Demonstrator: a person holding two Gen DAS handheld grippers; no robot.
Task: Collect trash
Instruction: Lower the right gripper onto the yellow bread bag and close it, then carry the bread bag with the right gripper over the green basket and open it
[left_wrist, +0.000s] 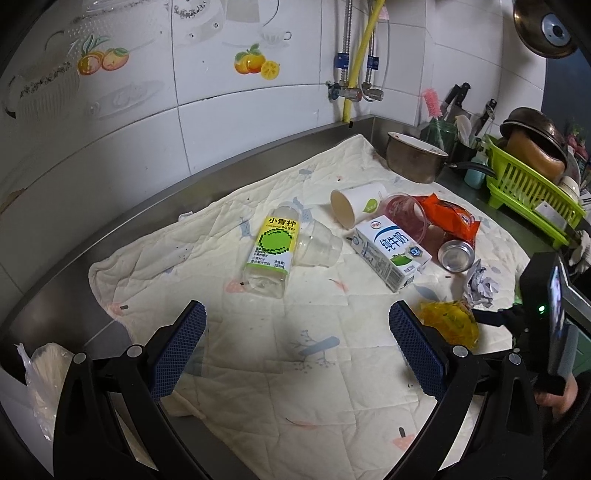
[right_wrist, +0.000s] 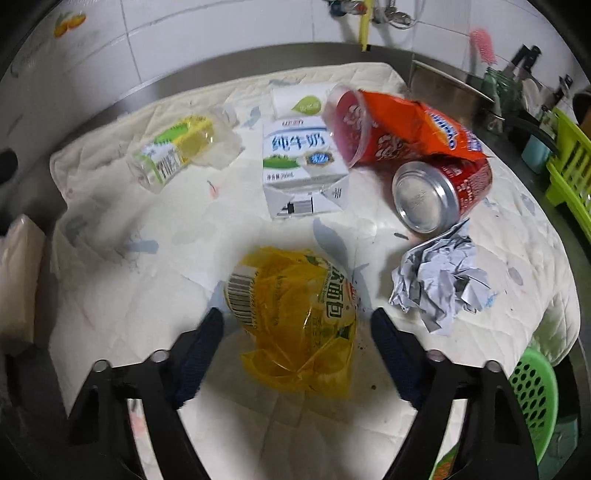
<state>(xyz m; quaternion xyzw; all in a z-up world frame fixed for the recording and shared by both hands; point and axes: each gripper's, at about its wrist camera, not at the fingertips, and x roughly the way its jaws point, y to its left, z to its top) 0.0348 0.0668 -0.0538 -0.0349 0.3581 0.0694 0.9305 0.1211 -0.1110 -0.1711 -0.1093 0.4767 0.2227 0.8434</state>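
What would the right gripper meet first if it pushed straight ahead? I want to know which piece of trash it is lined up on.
The yellow bread wrapper, lying between the open right gripper fingers. Beyond it is the milk carton.

Bottle (left_wrist: 271, 248) label – 小青柠, 380mL; milk carton (left_wrist: 389, 254) – 纯牛奶.

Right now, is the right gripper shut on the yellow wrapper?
No. The right gripper is open, its fingers straddling the yellow wrapper with gaps on both sides.

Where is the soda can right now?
The can lies on its side on the right of the cloth, below the orange snack bag and just above the crumpled paper.
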